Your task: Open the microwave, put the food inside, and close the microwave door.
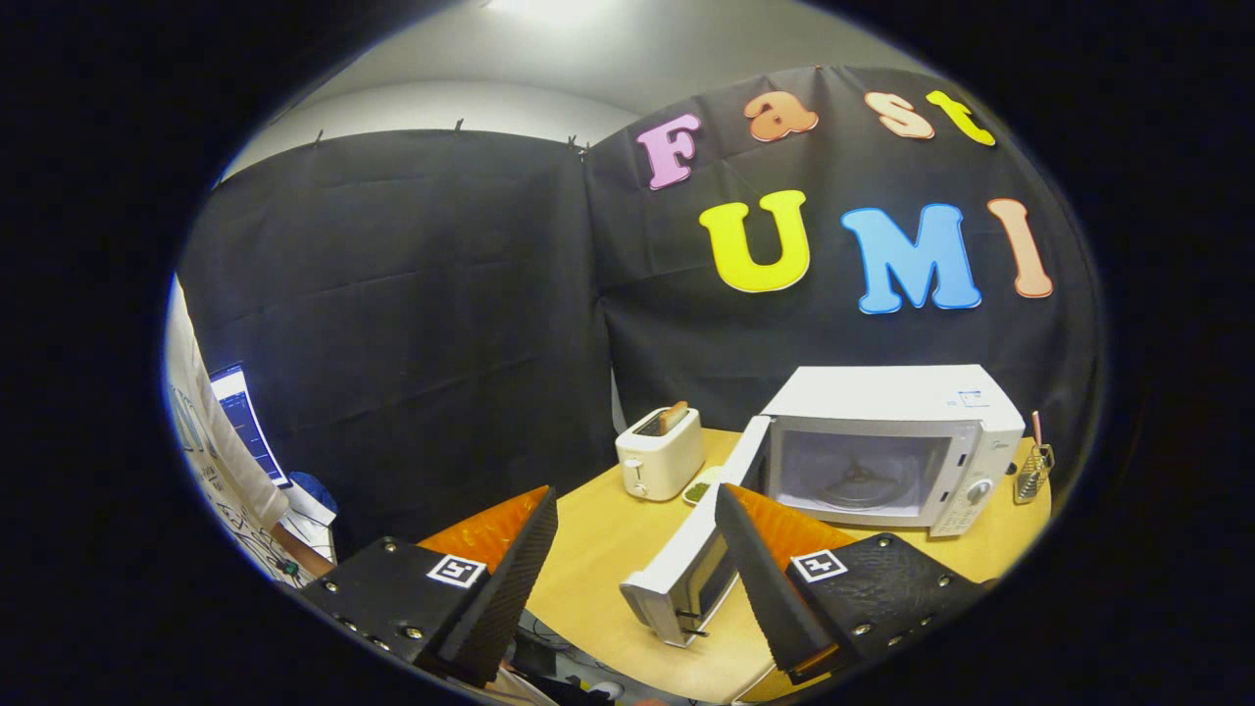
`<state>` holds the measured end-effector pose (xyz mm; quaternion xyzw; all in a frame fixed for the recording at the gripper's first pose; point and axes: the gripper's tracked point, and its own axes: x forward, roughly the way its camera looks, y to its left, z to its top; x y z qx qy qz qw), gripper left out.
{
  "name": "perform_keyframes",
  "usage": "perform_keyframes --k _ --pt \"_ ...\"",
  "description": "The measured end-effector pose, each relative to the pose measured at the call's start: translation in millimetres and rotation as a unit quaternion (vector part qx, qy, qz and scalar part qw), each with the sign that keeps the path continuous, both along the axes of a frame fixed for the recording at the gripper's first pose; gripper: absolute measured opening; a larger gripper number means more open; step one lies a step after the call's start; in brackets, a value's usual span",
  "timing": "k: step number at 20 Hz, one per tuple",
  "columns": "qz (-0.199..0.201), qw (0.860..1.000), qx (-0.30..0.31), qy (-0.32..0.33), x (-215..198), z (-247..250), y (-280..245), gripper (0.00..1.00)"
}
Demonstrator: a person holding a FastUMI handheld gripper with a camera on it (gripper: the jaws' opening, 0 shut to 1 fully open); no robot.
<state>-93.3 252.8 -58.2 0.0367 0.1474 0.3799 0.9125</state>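
A white microwave (887, 431) stands on the wooden table (608, 559), well beyond my fingers and to their right. Its door (686, 559) is swung wide open toward me, and the cavity with its turntable ring (858, 482) holds nothing. A small plate of greenish food (701, 487) lies on the table between the toaster and the microwave door. My gripper (637, 515) hovers above the table's near edge, open, with nothing between its fingers. The tip of the right finger overlaps the open door in the view.
A white toaster (660, 453) with a slice of toast in it stands left of the microwave. A small wire holder with utensils (1032, 471) sits at the microwave's right. A person's sleeve (211, 422) and a screen (250, 427) are at the far left.
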Motion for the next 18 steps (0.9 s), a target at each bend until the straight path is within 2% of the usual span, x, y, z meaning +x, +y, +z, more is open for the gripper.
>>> perform_keyframes --k 4,11,18 --pt "-0.049 0.999 -0.012 0.003 16.1 -9.7 -49.0 0.98" --pt "-0.12 0.991 -0.024 0.046 34.4 -45.0 -124.7 0.98" --pt "-0.151 0.984 -0.033 0.093 41.1 -86.6 -168.4 0.98"
